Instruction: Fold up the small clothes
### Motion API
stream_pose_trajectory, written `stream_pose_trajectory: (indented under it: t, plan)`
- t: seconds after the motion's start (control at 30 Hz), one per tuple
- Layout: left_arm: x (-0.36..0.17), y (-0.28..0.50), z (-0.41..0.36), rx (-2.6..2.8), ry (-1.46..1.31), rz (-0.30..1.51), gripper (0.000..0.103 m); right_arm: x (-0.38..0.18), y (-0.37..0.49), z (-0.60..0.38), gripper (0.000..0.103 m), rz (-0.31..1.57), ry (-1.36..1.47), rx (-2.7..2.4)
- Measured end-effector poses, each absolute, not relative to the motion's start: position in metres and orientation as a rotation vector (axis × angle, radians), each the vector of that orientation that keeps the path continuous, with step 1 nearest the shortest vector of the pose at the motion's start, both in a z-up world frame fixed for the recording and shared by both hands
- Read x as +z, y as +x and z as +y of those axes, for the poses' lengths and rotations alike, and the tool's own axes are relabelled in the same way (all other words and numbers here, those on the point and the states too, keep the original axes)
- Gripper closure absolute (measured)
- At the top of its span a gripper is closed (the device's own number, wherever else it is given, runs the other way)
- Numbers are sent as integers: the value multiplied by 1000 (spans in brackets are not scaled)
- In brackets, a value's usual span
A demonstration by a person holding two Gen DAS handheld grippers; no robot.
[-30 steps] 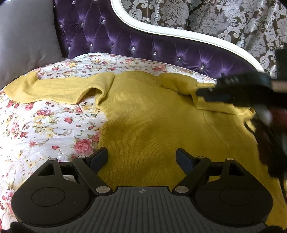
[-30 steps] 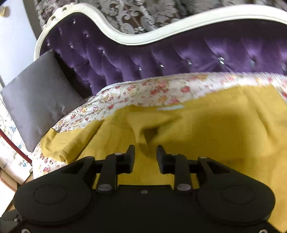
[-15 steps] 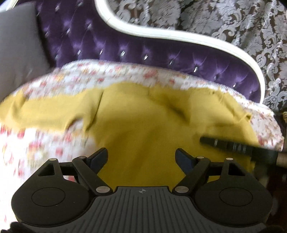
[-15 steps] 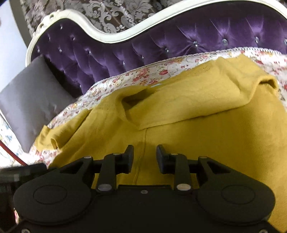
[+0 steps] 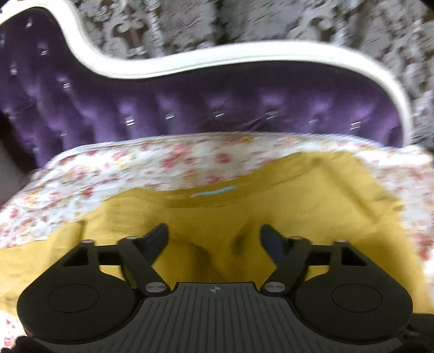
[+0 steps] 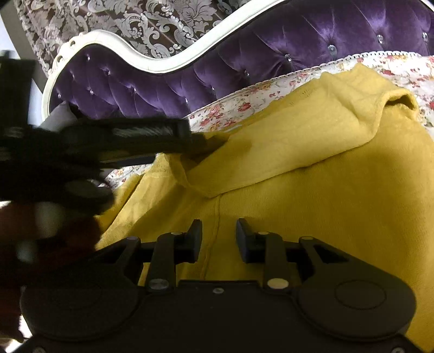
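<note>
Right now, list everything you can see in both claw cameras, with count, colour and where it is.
sweater: one, mustard yellow, spread on the bedspread, one sleeve folded across its body
bedspread: one, white with pink flowers, under the sweater
headboard: one, purple tufted with white frame, behind the bed
wallpaper: brown and silver damask, behind the headboard
pillow: one, grey, mostly hidden at the headboard's left end
left claw: one, black, open, over the sweater near its collar
right claw: one, black, open, over the sweater's body
</note>
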State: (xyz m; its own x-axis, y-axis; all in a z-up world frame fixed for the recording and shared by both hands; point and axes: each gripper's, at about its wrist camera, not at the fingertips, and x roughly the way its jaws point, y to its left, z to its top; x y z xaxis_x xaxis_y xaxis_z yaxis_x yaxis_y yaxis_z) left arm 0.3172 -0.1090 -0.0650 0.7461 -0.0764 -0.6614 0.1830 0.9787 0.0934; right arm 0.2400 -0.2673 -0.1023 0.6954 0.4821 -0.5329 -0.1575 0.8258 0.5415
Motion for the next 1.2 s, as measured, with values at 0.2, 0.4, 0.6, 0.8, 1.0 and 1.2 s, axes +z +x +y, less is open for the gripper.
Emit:
stream_pose_trajectory:
  t: [0.2,0.4,0.6,0.8,1.0,1.2]
  plan:
    - [-80,310,-28,120,38,796,37,-103,239,-269,65,716,496,375]
    - [-71,286,26,145,-71,768,37,-103,239,-270,65,715,504,378]
    - [-64,305,30,4,-137,773,37,-103,239,-271,65,716,506,378]
    - [-84,331,14,-76,-69,845,37,-104,239,-271,65,715,512,380]
    - [-89,330,-7,-107,7,806,45,-104,238,-271,65,714,507,379]
    - [-93,333,-23,-173,46,805,51,-103,238,-271,65,714,505,379]
